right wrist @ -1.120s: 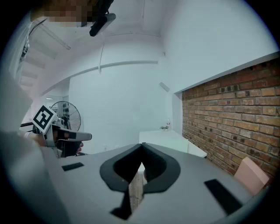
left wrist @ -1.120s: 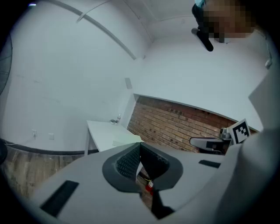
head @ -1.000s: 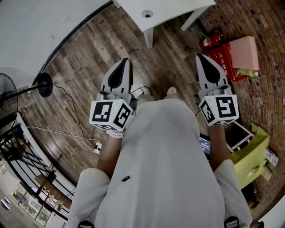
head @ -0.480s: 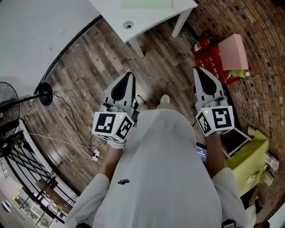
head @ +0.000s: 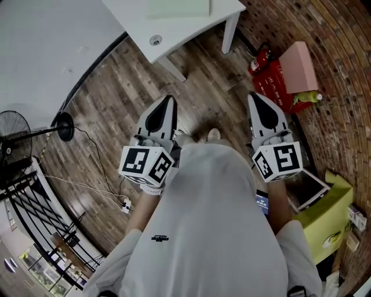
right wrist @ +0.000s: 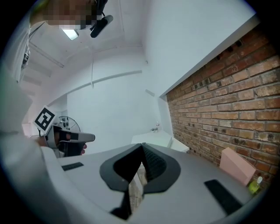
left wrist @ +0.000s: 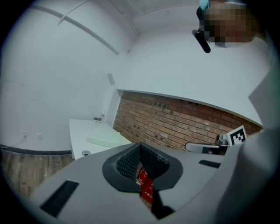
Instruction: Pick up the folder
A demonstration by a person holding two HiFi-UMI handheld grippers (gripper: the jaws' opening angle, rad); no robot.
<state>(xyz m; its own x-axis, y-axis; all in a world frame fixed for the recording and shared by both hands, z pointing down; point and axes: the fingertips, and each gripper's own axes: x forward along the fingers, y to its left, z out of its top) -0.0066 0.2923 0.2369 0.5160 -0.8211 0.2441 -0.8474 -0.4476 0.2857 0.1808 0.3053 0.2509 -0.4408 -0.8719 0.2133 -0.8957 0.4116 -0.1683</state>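
White table (head: 191,26) nearer; left tool (head: 168,98), right tool (head: 253,97) closed.

Table (head: 185,29), 12 o'clock: white. Folder (head: 177,7): pale green. Extinguisher (head: 259,60), 2 o'clock: red. Box (head: 299,66): pink. Floor (head: 127,87): brown planks. Wall (head: 342,35): red brick.

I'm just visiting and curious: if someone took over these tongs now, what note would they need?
Left tongs: shut, empty.
Right tongs: shut, empty.
Folder: probably the pale flat thing on the white table ahead, untouched.
Done: nothing yet.
Left: walk up to the table, open tongs, grip the folder, lift it.
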